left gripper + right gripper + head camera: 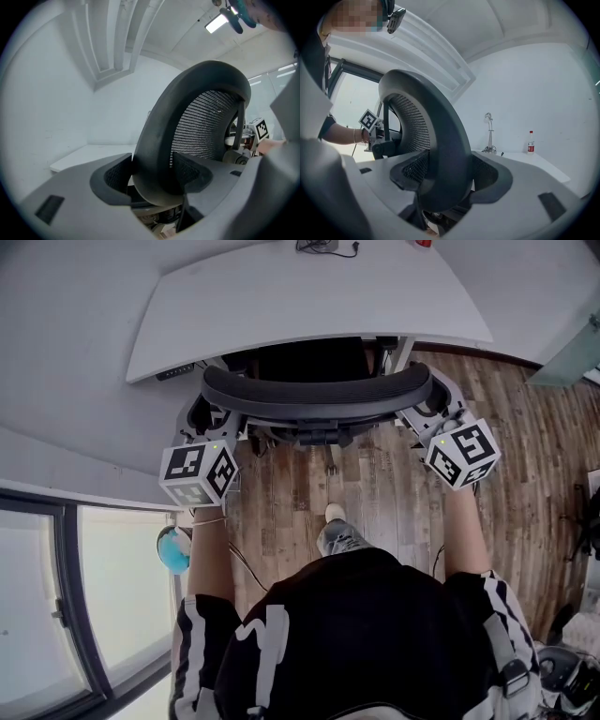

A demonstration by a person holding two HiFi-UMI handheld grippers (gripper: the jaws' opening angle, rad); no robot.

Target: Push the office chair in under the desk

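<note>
Pushing stage, judged nearly done: office chair [317,395] seat tucked beneath the white desk [309,296], with the curved backrest [206,122] just short of the desk edge. Clamped on the backrest's left end, left gripper [154,180]; on its right end, right gripper [445,180], each jaw pair closed around the black frame. Next, probably: an even forward shove from both sides, keeping the chair square and easing off before backrest meets desktop.
</note>
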